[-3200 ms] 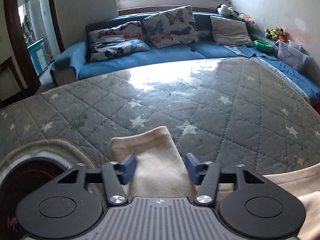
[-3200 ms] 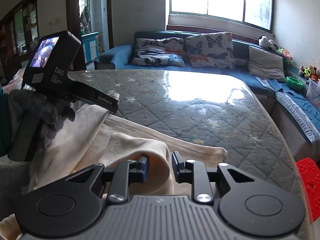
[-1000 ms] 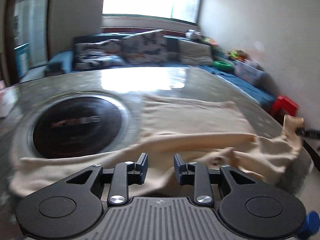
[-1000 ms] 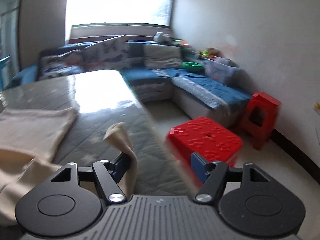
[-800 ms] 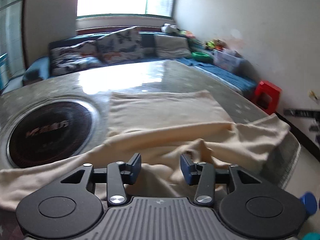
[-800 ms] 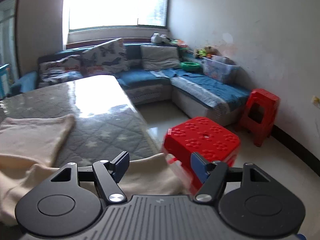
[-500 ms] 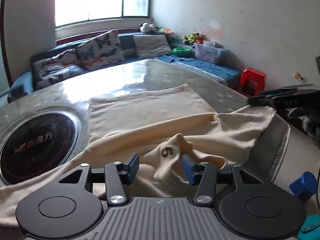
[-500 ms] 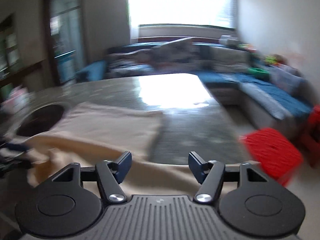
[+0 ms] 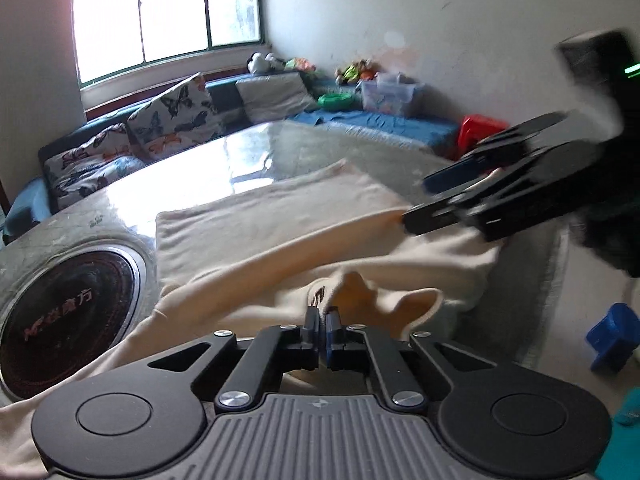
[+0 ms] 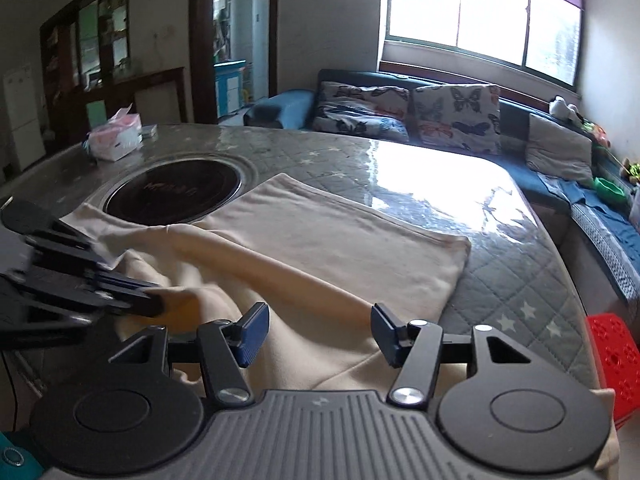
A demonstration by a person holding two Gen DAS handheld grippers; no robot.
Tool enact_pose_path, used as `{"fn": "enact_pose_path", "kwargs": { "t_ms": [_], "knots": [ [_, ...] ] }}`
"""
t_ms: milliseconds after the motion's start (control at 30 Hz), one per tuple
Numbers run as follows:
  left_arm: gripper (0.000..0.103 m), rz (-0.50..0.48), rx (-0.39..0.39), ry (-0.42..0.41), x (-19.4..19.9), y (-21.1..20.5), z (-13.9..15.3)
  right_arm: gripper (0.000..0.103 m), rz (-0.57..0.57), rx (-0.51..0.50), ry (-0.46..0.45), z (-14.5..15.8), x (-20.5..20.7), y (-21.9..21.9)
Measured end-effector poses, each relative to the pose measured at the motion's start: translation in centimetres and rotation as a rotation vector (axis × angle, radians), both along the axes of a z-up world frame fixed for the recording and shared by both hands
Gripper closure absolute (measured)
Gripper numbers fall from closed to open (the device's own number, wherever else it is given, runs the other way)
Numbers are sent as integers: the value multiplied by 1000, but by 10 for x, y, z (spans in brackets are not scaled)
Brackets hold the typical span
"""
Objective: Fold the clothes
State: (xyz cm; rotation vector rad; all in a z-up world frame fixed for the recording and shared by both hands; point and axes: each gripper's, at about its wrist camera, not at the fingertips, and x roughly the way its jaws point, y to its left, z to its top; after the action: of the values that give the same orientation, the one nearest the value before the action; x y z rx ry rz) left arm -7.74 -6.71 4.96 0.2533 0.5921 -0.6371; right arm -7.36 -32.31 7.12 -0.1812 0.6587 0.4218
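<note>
A cream garment (image 9: 264, 224) lies partly spread, partly bunched on the grey quilted table (image 9: 332, 140); it also shows in the right wrist view (image 10: 336, 240). My left gripper (image 9: 322, 320) is shut on a raised fold of the garment near its collar tag (image 9: 318, 298). It appears blurred at the left of the right wrist view (image 10: 156, 304). My right gripper (image 10: 316, 330) is open and empty, hovering just above the bunched near edge of the garment. It shows blurred at the right of the left wrist view (image 9: 420, 204).
A round black hotplate (image 10: 172, 192) is set into the table, partly under the garment. A tissue pack (image 10: 116, 140) sits at the far left. A blue sofa with butterfly cushions (image 10: 404, 116) lies beyond. A red stool (image 10: 612, 356) and a blue object (image 9: 612, 340) stand by the table's edge.
My left gripper has closed on the raised fold by the collar tag. My right gripper, still open, has swung round towards the table and now hovers over the garment's near edge.
</note>
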Motion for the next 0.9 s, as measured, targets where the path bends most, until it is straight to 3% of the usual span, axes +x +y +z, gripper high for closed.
{"fn": "enact_pose_path", "kwargs": {
  "t_ms": [167,367,567,733,900],
  "knots": [
    [100,-39,8,19,-27,16,4,46,63,-8,18,-5,-1,14],
    [98,-41,-4,69,-28,30,3,46,215,-21,112,-26,-14,46],
    [96,72,-27,7,4,33,16,45,343,-76,173,-39,-43,60],
    [96,125,-31,80,44,23,-8,45,396,-67,219,-31,-51,52],
    [95,177,7,138,53,34,-31,46,412,-42,224,-19,-52,41]
  ]
}}
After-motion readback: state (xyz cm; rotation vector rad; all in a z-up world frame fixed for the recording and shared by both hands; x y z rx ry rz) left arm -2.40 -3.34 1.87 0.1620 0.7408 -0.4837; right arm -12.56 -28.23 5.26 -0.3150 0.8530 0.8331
